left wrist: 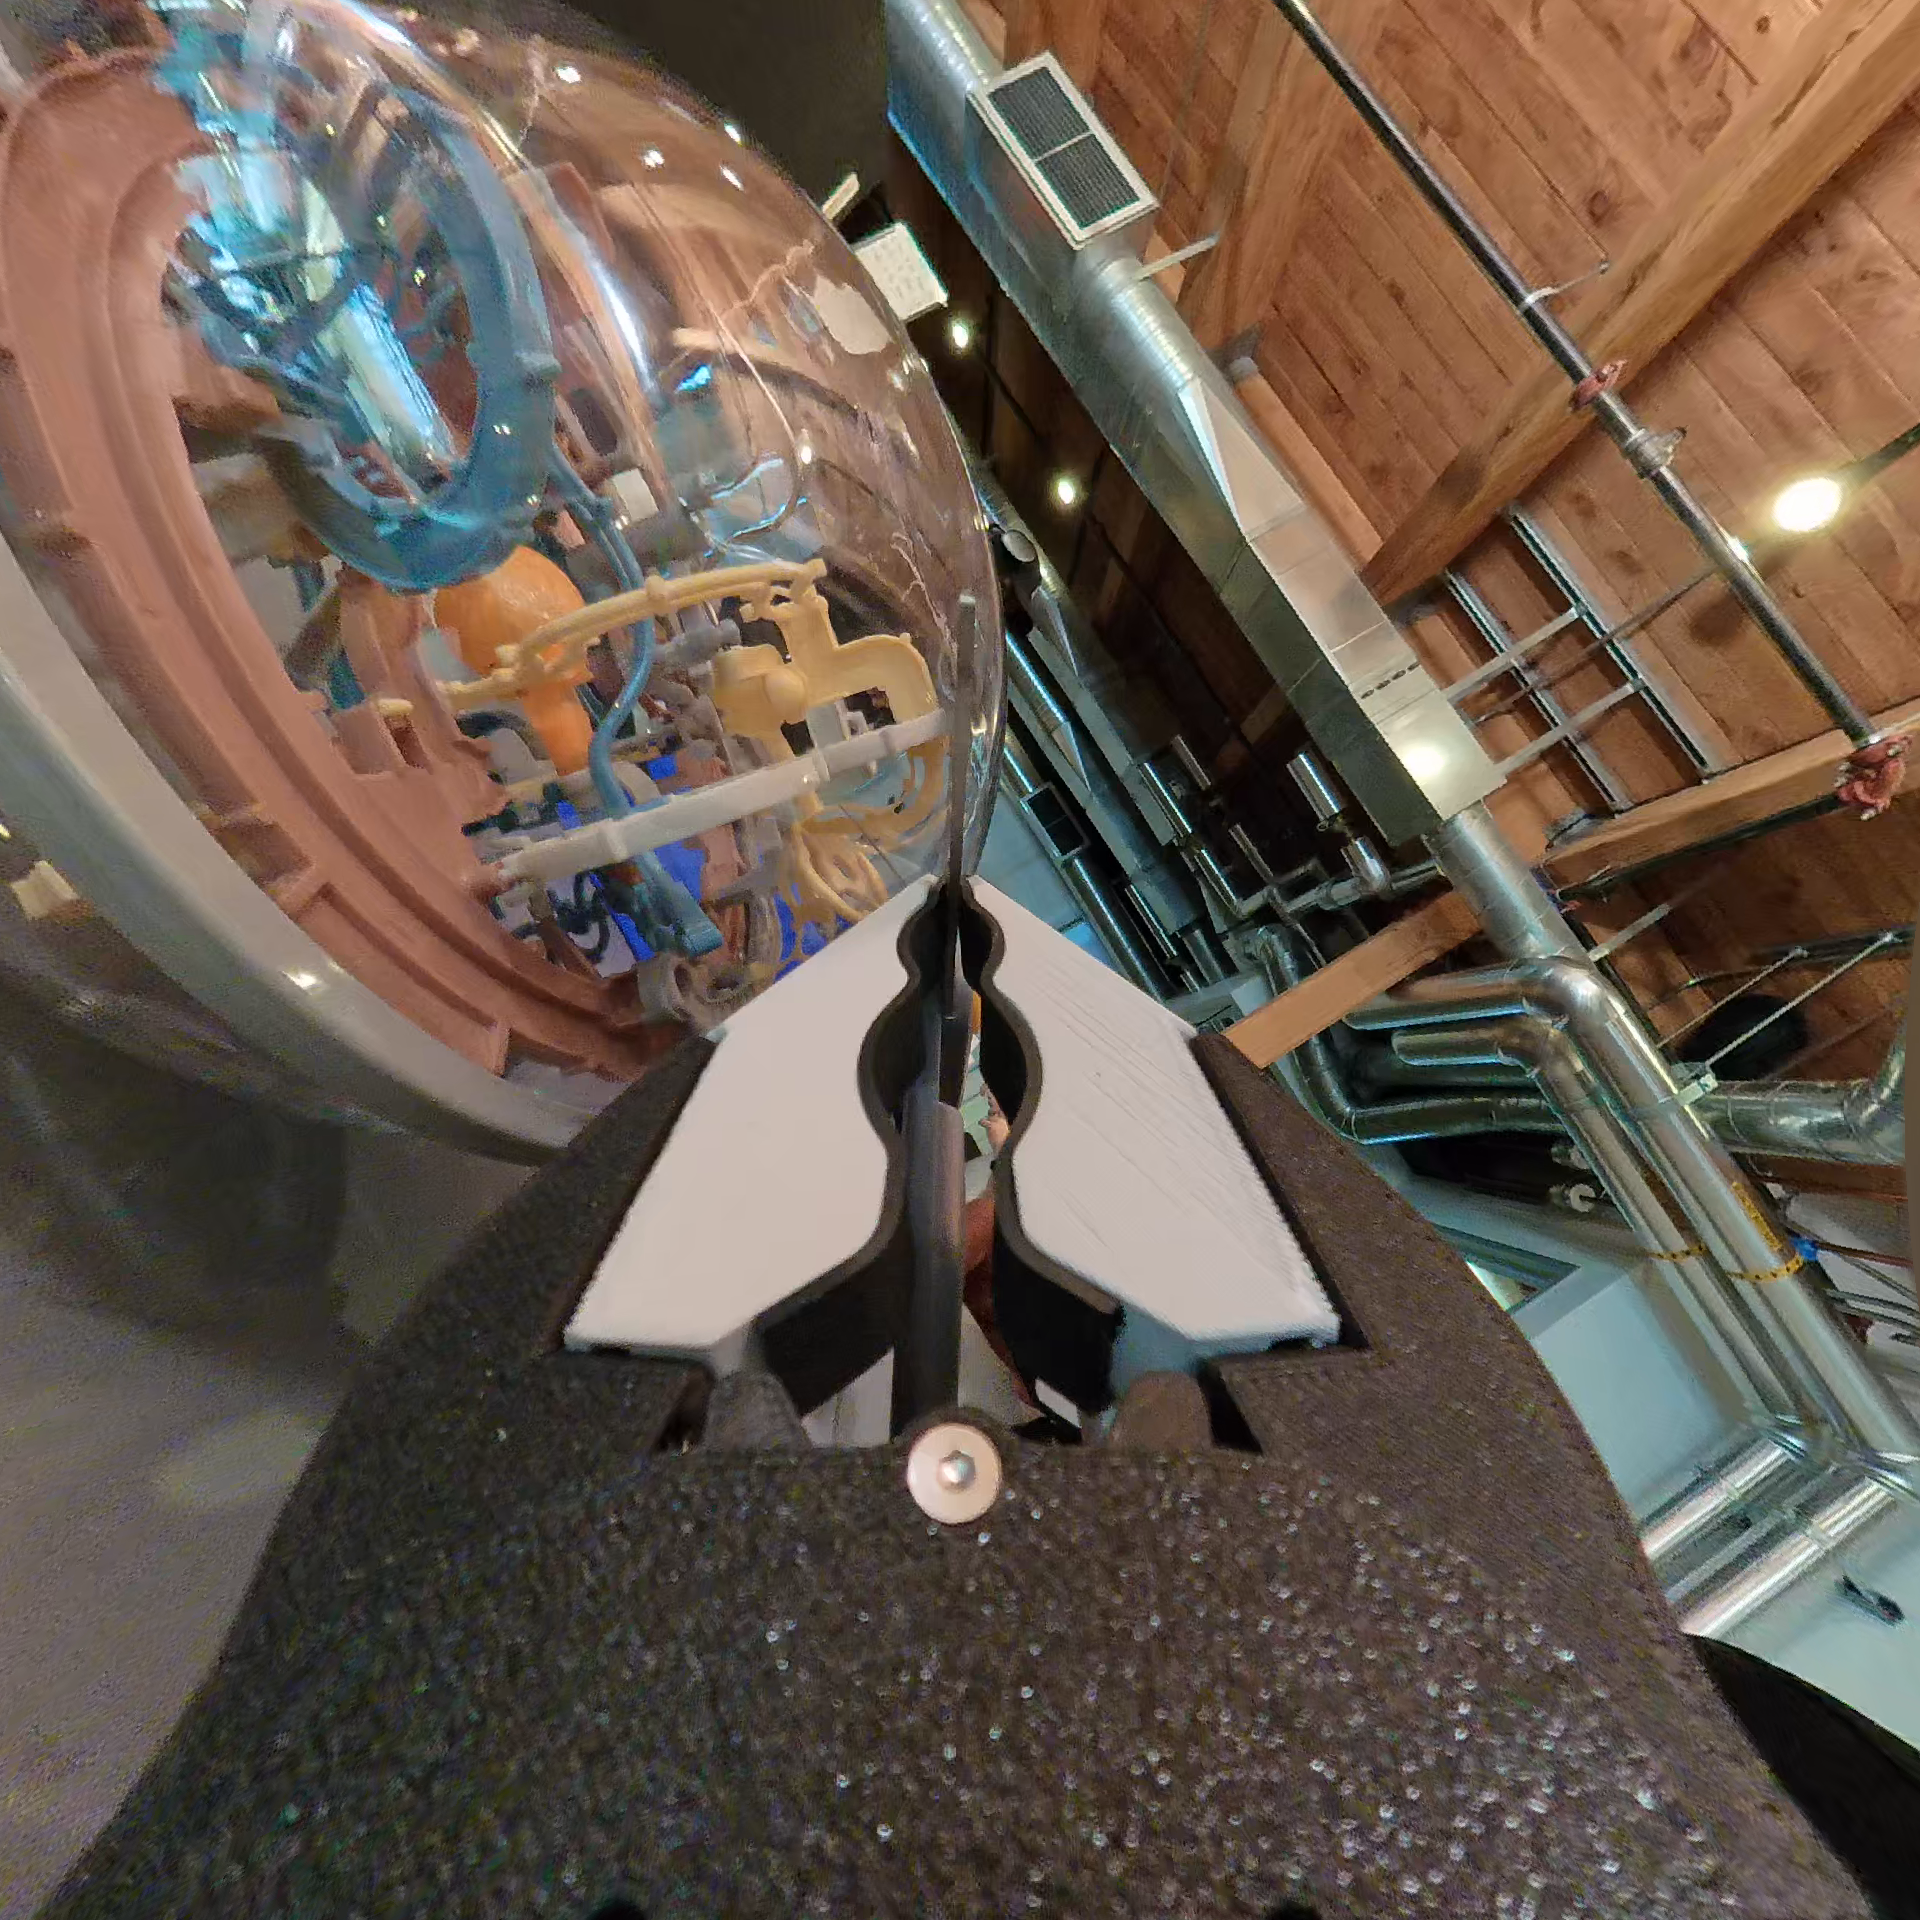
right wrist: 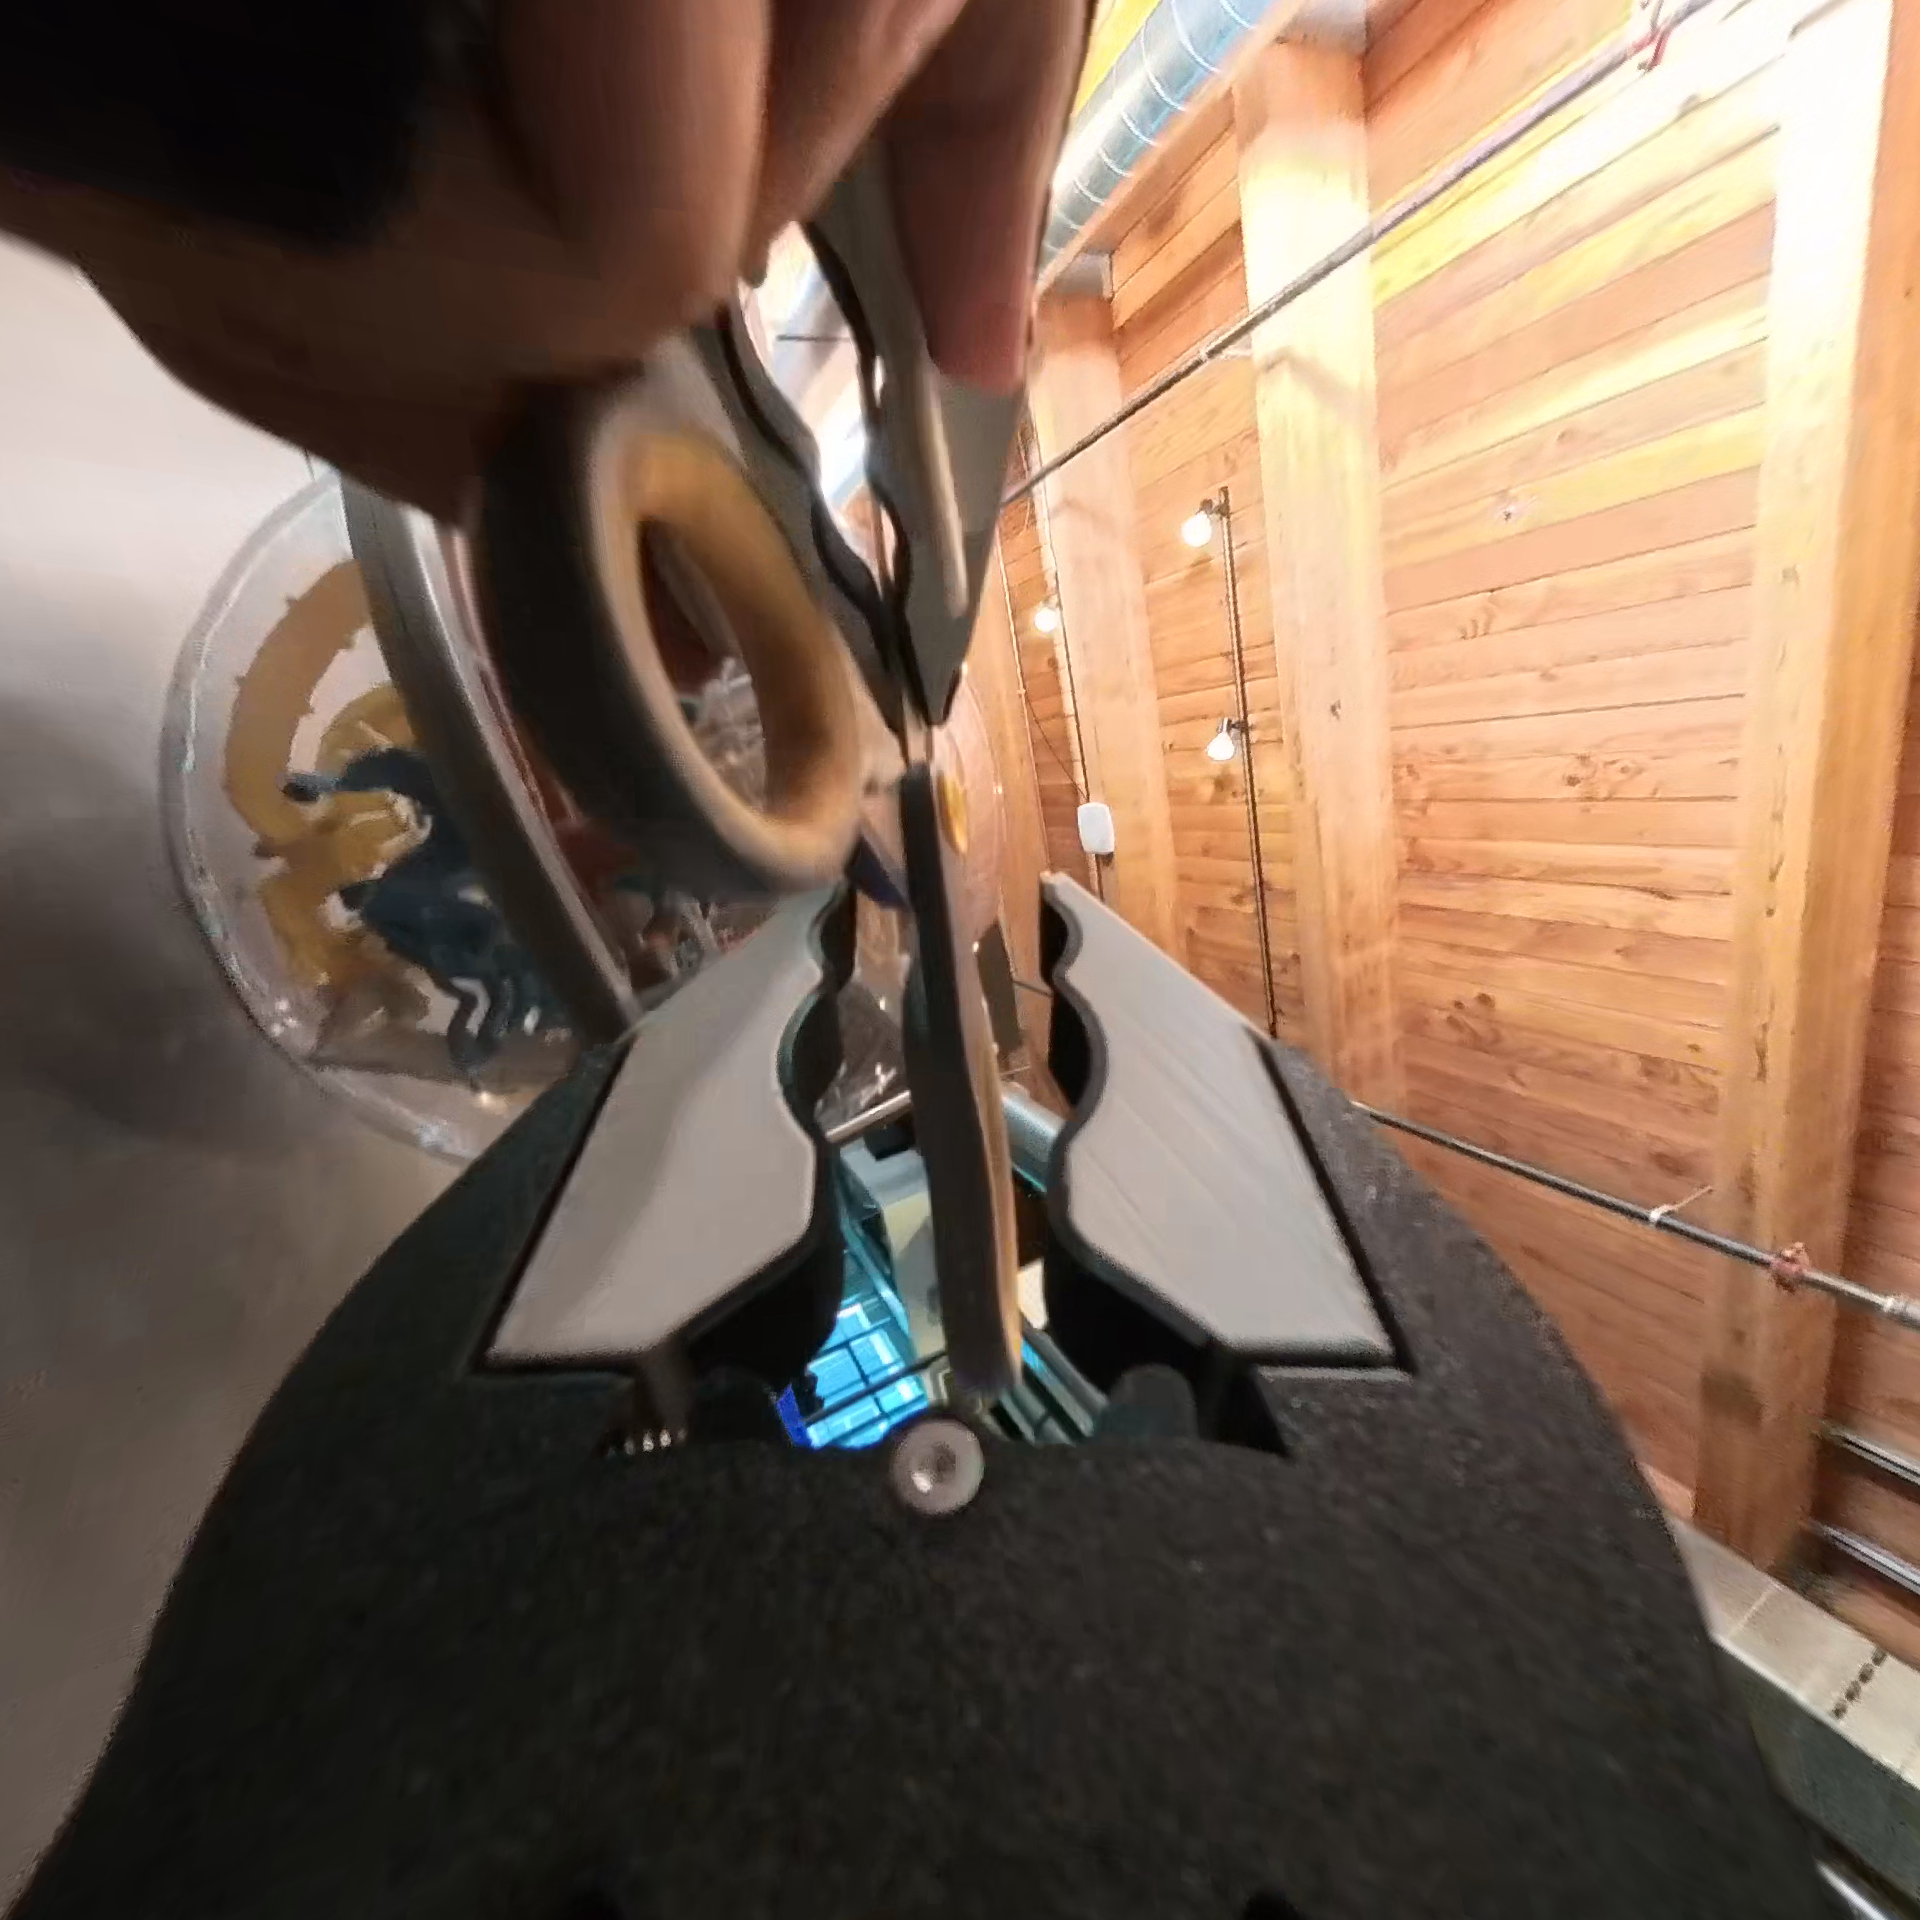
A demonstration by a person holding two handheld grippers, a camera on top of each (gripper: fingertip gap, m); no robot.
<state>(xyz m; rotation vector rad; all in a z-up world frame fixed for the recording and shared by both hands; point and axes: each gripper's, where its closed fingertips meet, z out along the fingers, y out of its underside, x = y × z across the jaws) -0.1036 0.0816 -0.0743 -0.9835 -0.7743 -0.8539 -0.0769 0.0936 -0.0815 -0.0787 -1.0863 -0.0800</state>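
- Strip [left wrist: 928, 1195], thin and dark, stood edge-on in the left wrist view. The left gripper [left wrist: 951, 904] was clamped on it at the fingertips, and its end poked out past them.
- Just left of those tips, very near or touching, sat a clear globe [left wrist: 727, 416] full of coloured plastic tracks.
- Behind ran a metal duct [left wrist: 1247, 520] under wooden boards [left wrist: 1558, 260].
- In the right wrist view the right gripper [right wrist: 935, 899] had its fingers well apart. The strip ran between them, touching neither so far as I could tell.
- Above, a hand [right wrist: 623, 177] held a blurred grey ring [right wrist: 727, 675], tan inside, beside another pair of grey fingers, closed together, seemingly the left gripper's.
- Farther left was the globe; at right, a wooden wall [right wrist: 1507, 727].
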